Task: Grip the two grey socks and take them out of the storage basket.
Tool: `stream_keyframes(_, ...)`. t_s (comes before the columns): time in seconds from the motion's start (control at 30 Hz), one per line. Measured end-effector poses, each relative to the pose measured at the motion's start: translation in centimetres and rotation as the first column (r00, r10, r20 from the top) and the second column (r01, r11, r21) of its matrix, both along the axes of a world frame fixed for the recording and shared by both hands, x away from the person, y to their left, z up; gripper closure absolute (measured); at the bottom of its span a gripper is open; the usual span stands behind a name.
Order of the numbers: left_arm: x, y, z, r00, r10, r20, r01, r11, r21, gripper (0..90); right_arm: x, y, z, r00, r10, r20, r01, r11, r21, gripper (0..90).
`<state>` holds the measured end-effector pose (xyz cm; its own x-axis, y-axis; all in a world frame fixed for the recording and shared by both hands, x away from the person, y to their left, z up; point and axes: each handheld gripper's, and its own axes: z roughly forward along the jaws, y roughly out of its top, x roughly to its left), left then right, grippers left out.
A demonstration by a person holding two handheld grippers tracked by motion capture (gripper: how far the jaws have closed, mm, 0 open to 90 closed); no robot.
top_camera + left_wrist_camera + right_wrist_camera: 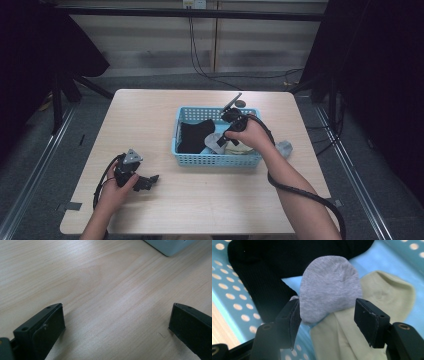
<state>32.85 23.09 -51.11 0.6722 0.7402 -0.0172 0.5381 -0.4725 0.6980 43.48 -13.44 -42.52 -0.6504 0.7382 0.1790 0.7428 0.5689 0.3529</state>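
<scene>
1. A light blue perforated plastic basket [216, 159] stands on the pale wooden table [150, 115], a little right of the table's middle.
2. Inside the basket lie a black ribbed sock [262, 277] at its left part, a grey knit sock [329, 285] near its middle and a pale yellow-cream sock [384, 295] at its right part.
3. The right claw [325, 315] reaches down into the basket, held by the person's right hand [247, 135]. Its jaws stand partly open with the grey sock's rounded end between them; the left jaw touches the sock, the right jaw stands just clear of it, so the sock is not clamped.
4. The grey sock lies over the edge of the cream sock and beside the black one.
5. The left claw [116, 325] rests low over bare table, well left of the basket and nearer the person, held by the left hand [117, 187]. Its jaws are spread wide with nothing between them.
6. A small grey object [285, 147] lies on the table just right of the basket; what it is cannot be told.
</scene>
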Motion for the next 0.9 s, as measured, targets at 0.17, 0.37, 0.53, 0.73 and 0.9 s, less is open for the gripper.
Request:
stream_keyframes(0.17,0.0,0.0,0.0,1.0000,-0.003,0.002,0.003,1.0000,0.002,0.0,0.2,0.7,-1.0,0.9999,0.001,-0.014,-0.001,1.0000,-0.002,36.3)
stream_keyframes(0.37,0.0,0.0,0.0,1.0000,-0.003,0.002,0.003,1.0000,0.002,0.0,0.4,1.0,-1.9,0.9987,-0.036,-0.037,0.036,0.9993,0.008,33.7)
stream_keyframes(0.53,0.0,0.1,0.0,1.0000,-0.006,-0.001,0.006,1.0000,0.004,0.0,0.4,1.2,-2.7,0.9974,-0.050,-0.052,0.050,0.9987,0.004,31.0)
stream_keyframes(0.73,0.0,0.1,0.0,1.0000,-0.005,0.001,0.005,1.0000,0.000,0.0,0.4,1.8,-3.6,0.9980,-0.041,-0.048,0.040,0.9989,-0.024,34.2)
stream_keyframes(0.9,-0.1,0.1,0.0,1.0000,-0.005,0.001,0.005,1.0000,0.000,0.0,0.4,2.0,-3.6,0.9989,-0.025,-0.040,0.022,0.9969,-0.076,58.3)
